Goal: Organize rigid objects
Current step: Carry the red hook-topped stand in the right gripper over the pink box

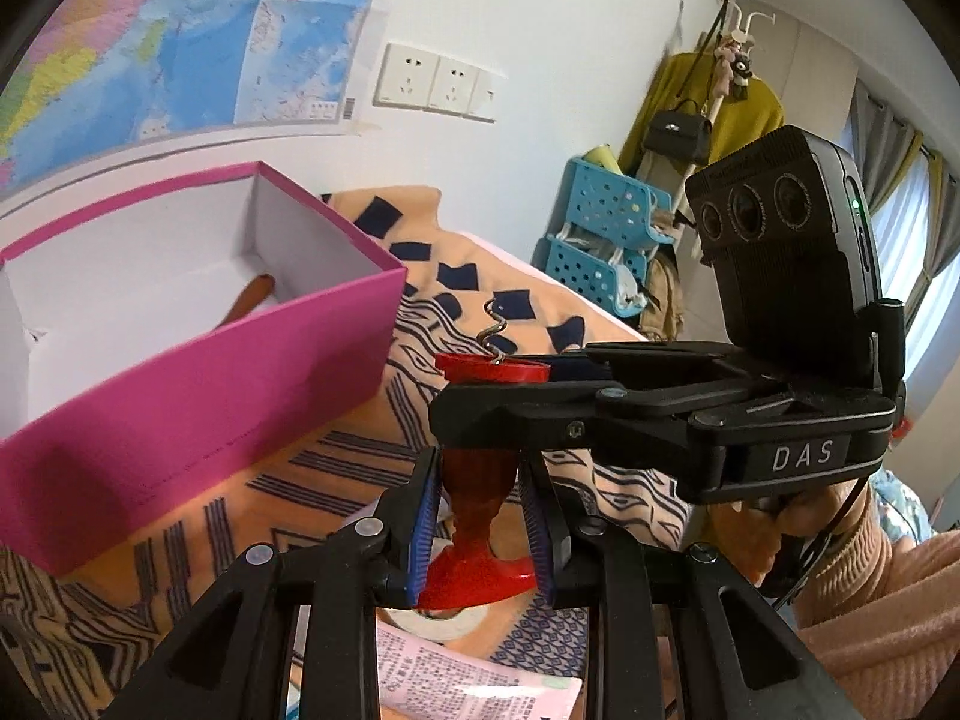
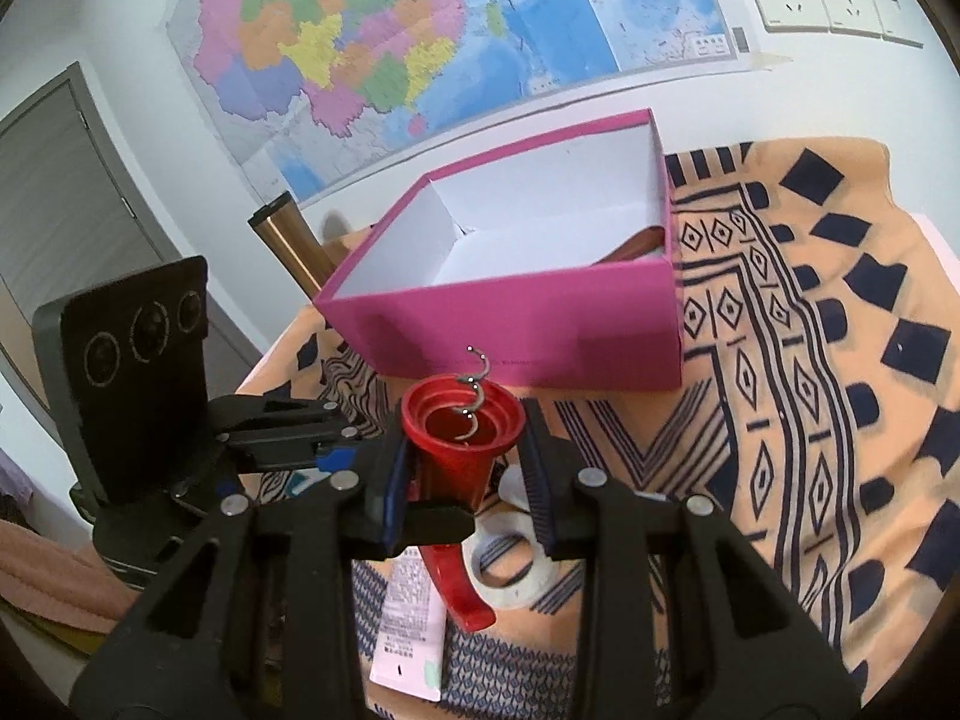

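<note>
Both grippers hold the red corkscrew (image 2: 462, 456) up above the cloth (image 2: 810, 420). The left gripper (image 1: 480, 531) pinches its thin neck, and the right gripper (image 2: 465, 480) squeezes its cup end. Its screw points at the pink box (image 2: 510, 324), just ahead. A brown thing (image 2: 639, 243) lies inside.

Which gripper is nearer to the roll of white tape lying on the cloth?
I cannot tell: the left gripper and the right gripper both hold the red corkscrew, lifted just above the white tape roll, at about equal closeness.
</note>
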The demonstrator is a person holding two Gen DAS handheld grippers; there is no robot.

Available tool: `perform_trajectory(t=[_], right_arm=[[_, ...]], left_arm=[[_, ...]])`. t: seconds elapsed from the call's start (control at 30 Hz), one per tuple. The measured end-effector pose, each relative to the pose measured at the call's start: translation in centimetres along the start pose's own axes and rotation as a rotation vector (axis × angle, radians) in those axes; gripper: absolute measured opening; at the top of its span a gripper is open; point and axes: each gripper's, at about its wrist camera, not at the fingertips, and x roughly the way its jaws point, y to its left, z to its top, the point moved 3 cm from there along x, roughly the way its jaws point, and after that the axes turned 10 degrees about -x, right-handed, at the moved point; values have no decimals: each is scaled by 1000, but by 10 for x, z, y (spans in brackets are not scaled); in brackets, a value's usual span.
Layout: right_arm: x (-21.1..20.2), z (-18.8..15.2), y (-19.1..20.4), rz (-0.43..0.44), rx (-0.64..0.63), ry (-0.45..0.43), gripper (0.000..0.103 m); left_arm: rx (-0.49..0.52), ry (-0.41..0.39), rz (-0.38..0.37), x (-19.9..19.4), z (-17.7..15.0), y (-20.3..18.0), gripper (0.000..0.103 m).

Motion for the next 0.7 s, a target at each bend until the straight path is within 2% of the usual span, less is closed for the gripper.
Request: perform_trajectory(t=[0.7], right_arm=[[4, 36, 0, 22, -18, -58, 36]], left_arm=[[4, -37, 53, -10, 13, 10, 26]])
